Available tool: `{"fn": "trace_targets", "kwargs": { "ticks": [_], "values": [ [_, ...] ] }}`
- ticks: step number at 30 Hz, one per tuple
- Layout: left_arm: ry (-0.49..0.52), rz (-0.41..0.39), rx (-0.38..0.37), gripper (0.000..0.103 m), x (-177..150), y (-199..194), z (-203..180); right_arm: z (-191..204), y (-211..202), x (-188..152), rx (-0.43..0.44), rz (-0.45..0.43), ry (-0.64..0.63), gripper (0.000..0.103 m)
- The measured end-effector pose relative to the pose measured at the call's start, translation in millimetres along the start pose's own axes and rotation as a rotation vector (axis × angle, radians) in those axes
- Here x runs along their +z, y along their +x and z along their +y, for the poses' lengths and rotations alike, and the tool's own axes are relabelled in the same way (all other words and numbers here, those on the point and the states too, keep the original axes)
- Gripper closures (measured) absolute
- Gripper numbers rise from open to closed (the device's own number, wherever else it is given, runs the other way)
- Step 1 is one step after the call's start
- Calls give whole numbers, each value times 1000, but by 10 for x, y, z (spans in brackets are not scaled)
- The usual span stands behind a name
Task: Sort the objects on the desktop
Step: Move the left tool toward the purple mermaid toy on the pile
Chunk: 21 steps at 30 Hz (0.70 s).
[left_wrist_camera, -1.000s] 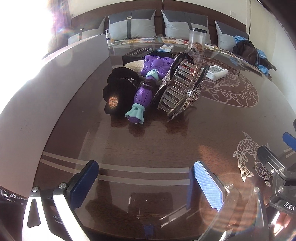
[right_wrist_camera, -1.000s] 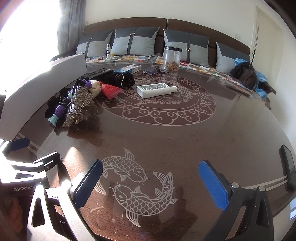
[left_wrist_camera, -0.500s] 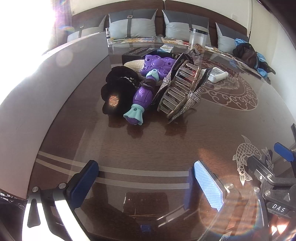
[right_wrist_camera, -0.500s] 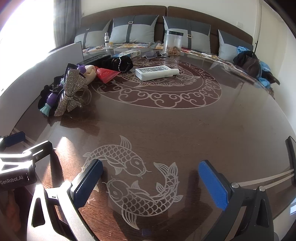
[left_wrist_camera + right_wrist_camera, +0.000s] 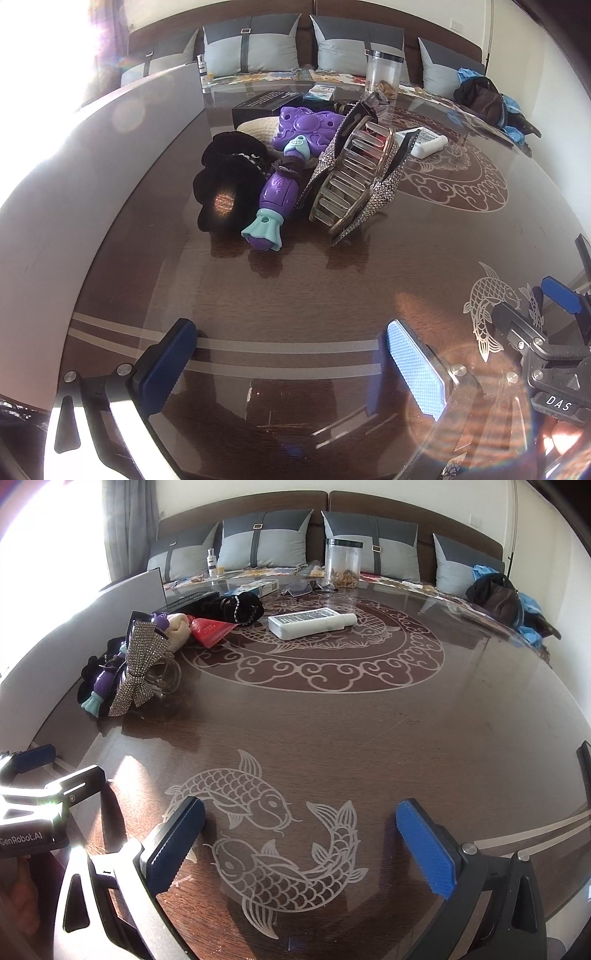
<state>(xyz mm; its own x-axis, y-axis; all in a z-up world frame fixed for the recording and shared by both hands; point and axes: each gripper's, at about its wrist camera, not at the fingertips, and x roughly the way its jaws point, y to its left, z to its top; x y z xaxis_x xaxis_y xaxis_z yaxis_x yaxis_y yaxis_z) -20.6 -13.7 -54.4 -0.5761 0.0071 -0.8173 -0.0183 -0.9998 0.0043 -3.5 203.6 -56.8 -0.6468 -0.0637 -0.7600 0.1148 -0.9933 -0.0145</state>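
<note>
Left hand-held gripper (image 5: 288,360) and right hand-held gripper (image 5: 301,843) both spread, empty, over counter (image 5: 332,716); rhinestone hair claw (image 5: 356,181) apparently touching purple toy (image 5: 284,173).

Left wrist view sits low over table (image 5: 295,288), facing sofa (image 5: 258,48), close to rhinestone hair claw (image 5: 354,181). Right wrist view sits low further right, facing same sofa (image 5: 314,535), claw (image 5: 142,664) farther off at left. Both share claw, white remote (image 5: 310,622), jar (image 5: 341,563).
</note>
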Motion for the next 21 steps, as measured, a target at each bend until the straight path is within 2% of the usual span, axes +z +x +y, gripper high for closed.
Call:
{"fn": "trace_targets", "kwargs": {
  "ticks": [9, 14, 18, 21],
  "values": [
    [2, 4, 0, 0, 4, 8, -2, -6, -15, -44, 0, -41, 0, 0],
    [35, 60, -26, 0, 113, 74, 75, -4, -14, -49, 1, -43, 0, 0],
    [-2, 81, -6, 0, 183, 118, 299, -7, -16, -48, 1, -47, 1, 0],
    [-53, 77, -28, 0, 233, 131, 438, -8, -15, -47, 1, -46, 0, 0]
  ]
}}
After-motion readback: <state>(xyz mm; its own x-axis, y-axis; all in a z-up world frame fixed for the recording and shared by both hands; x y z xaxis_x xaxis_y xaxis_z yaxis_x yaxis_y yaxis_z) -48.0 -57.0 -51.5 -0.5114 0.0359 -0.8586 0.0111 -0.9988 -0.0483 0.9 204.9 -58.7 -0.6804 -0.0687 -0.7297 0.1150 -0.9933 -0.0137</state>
